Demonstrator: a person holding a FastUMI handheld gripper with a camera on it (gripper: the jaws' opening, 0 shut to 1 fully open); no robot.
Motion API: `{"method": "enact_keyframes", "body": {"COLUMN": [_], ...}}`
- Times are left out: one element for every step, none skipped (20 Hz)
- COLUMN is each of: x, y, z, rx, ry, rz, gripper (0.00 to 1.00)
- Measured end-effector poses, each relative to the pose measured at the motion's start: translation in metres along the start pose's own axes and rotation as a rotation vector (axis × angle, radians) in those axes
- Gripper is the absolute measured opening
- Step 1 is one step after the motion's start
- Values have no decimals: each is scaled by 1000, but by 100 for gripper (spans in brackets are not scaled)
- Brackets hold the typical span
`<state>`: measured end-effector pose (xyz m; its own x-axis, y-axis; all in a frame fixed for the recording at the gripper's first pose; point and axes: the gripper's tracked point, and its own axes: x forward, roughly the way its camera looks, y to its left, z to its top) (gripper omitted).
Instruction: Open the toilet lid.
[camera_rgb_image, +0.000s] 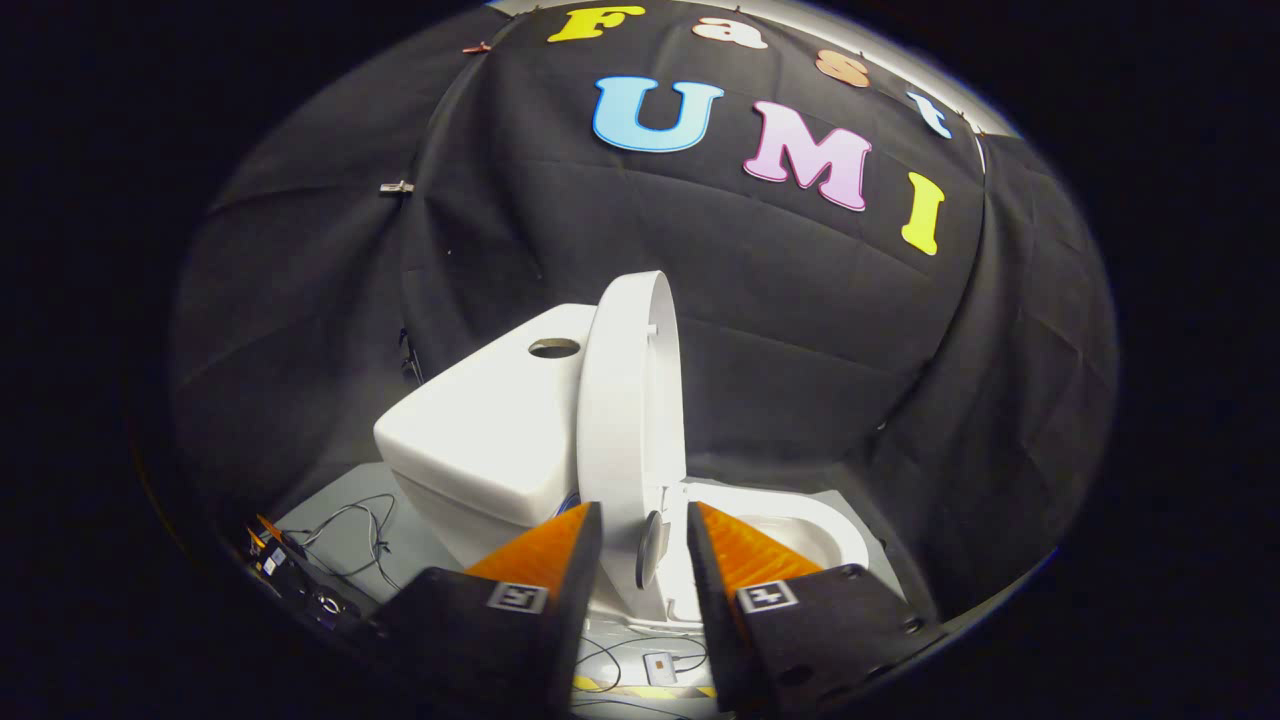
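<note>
Two fingers of the gripper (644, 520) stood parted, with a gap between their tips, pressing on nothing. Between and just ahead of them rose the white plastic toilet lid (625, 400), raised nearly upright and seen edge-on, leaning towards the white ceramic cistern (480, 430) behind it; whether lid and cistern touched could not be told. A round hole (554, 348) showed in the cistern's top. Beyond the right finger lay the white ceramic toilet bowl (810, 535), its rim uncovered. Thin grey cables (350, 530) trailed across the grey floor (335, 550) beside the cistern, and a small white box (661, 667) lay below the fingers.
</note>
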<state>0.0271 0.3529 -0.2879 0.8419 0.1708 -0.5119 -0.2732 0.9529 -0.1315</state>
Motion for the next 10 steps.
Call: {"method": "enact_keyframes", "body": {"x": [-2, -2, -3, -5, -8, -11, -14, -17, -21, -26], "y": [7, 7, 5, 4, 3, 5, 4, 1, -1, -4], "z": [-3, -6, -10, -10, -8, -5, -1, 4, 10, 14], "rx": [-4, -7, -2, 4, 8, 13, 16, 13, 8, 9], "ry": [15, 30, 34, 31, 22, 12, -1, -15, -30, -45], "rz": [27, 28, 30, 31, 36, 47, 55, 58, 61, 64], "gripper": [69, 84, 99, 98, 99, 99, 99, 99, 99, 99]}}
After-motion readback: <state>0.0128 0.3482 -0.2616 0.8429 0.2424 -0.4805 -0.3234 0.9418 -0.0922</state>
